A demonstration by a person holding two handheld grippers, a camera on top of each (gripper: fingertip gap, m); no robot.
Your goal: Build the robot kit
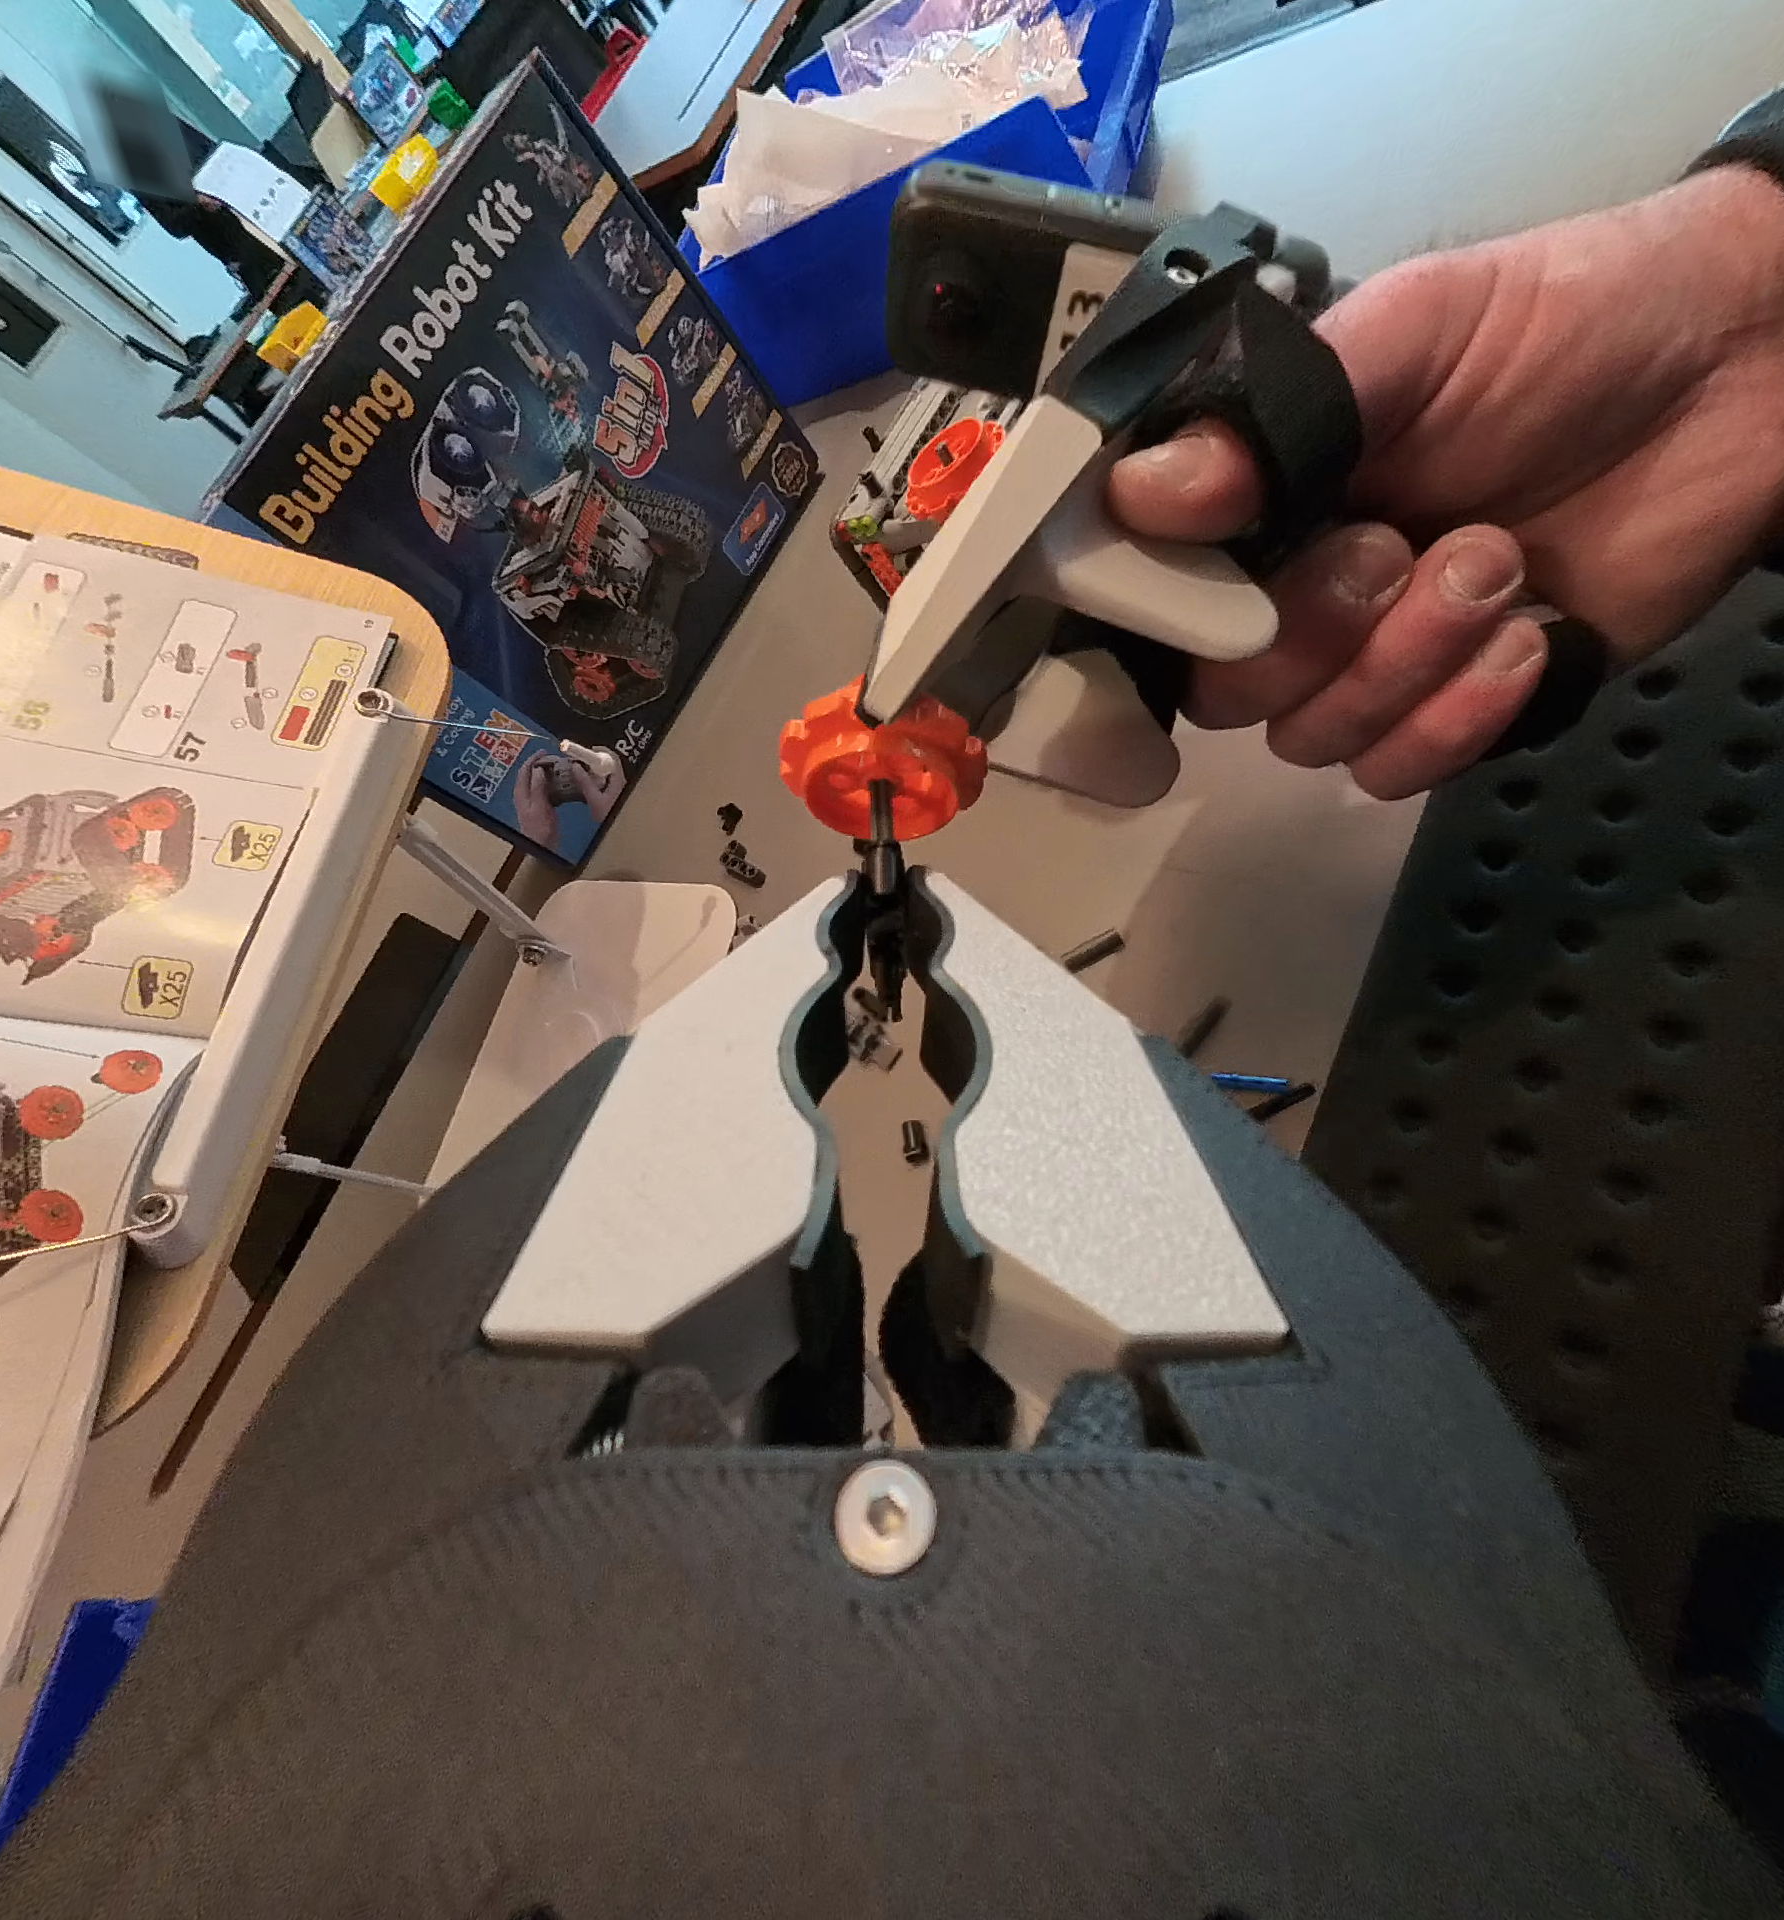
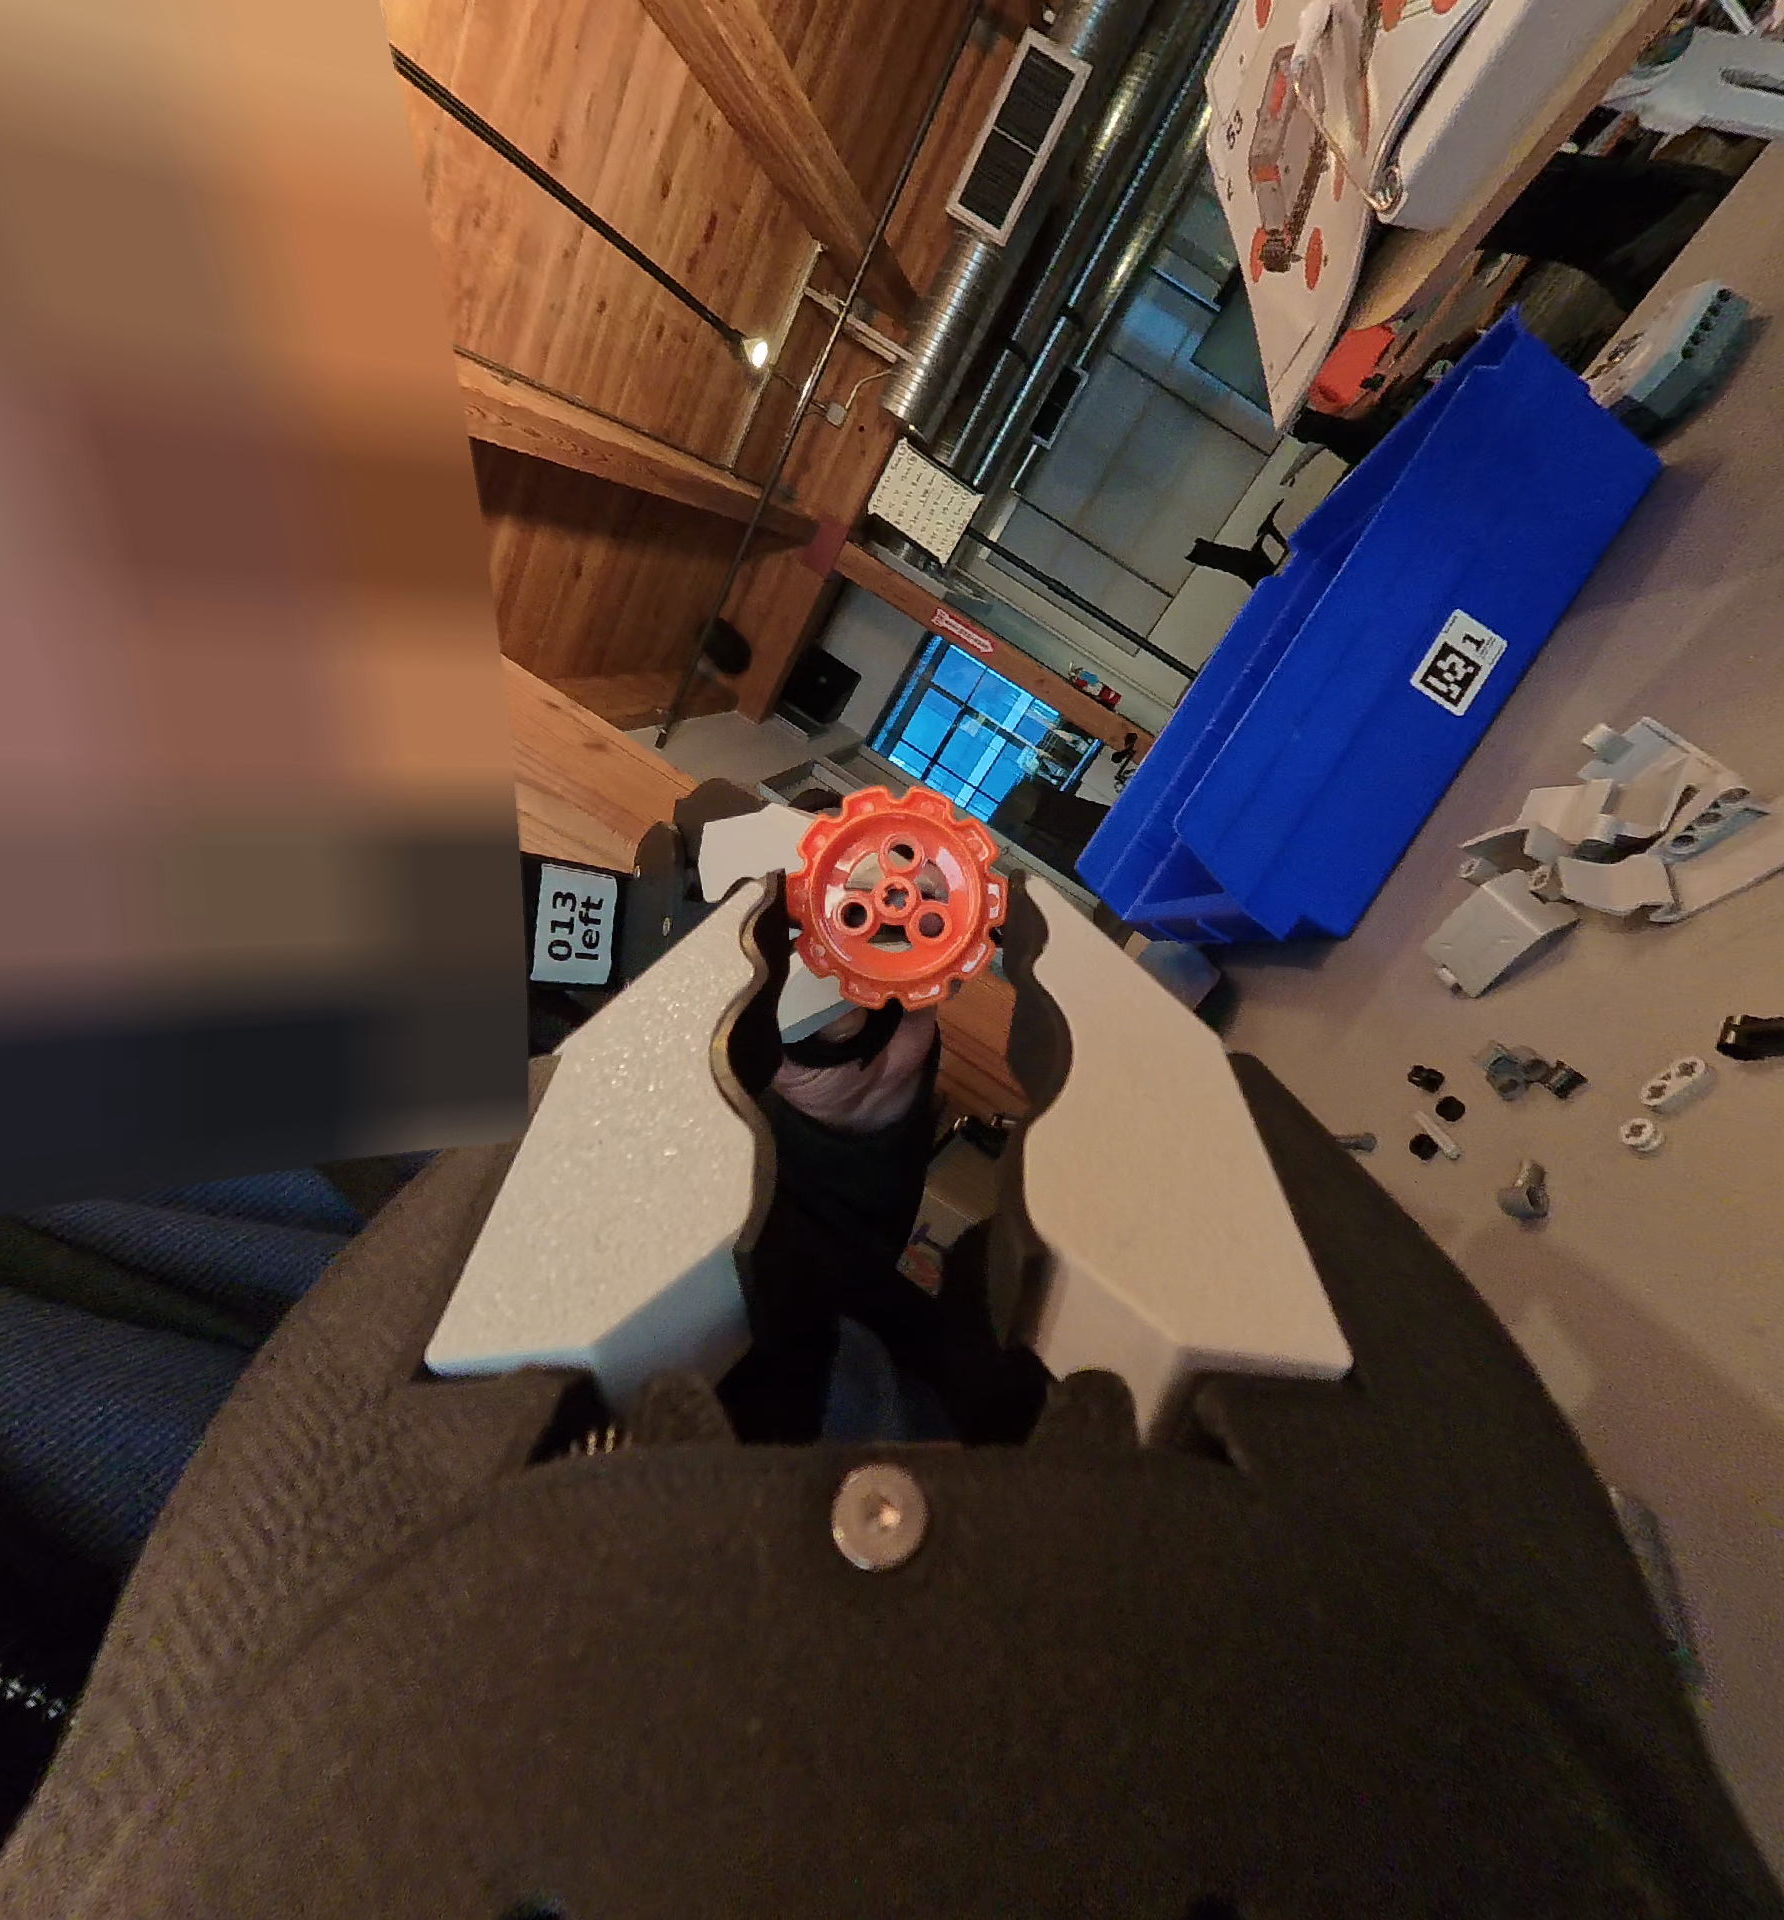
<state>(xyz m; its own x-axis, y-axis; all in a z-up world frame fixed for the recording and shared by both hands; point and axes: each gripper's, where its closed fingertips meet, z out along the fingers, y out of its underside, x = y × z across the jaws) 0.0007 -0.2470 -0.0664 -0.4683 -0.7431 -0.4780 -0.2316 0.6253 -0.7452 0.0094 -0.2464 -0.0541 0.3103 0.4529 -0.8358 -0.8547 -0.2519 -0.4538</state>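
Figure: two hand-held grippers meeting over a pale grey tabletop. My left gripper is pinching a short black plastic axle pin between its grey fingertips; the pin is running up into the hub of a toothed orange plastic wheel. My right gripper is clamping that same orange wheel by its rim, one fingertip on each side of it; seen from the left wrist view, the right gripper is coming down on the wheel from above, held by a bare hand with black straps across its fingers.

All places below are being given relative to the orange wheel. In the left wrist view, a dark blue cardboard kit box with a picture of a tracked vehicle is standing to its left, tilted. Farther left, an open printed instruction booklet is lying on a white stand. Behind the wheel, a half-built grey model with an orange hub is sitting on the table, and beyond it a blue plastic bin holding crumpled white paper. Small black pins are lying scattered just below and to either side.

In the right wrist view, blue plastic bins are lying to the wheel's right, with loose grey panel pieces and small connectors farther right. Timber-clad walls, metal ducts and a blue-lit window are filling the room behind it.
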